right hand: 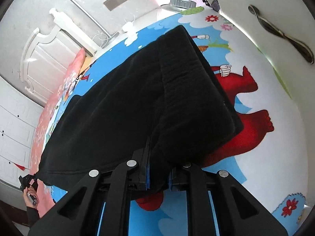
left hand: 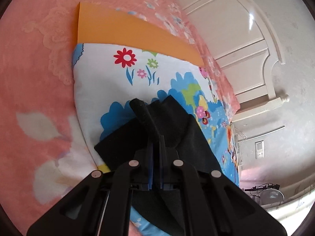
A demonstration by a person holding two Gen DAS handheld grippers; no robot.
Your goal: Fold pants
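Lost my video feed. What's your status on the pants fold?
Left gripper shut on black pants edge. Right gripper shut on a thick bunch. Pants part-folded over cartoon sheet. Nothing in the way.

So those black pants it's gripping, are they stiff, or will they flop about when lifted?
Probably floppy: the black pants drape and sag between the right gripper and the left gripper, bunching where pinched. The thick, fleecy-looking folded layers suggest some weight. Likely not slippery, since the fabric looks matte.
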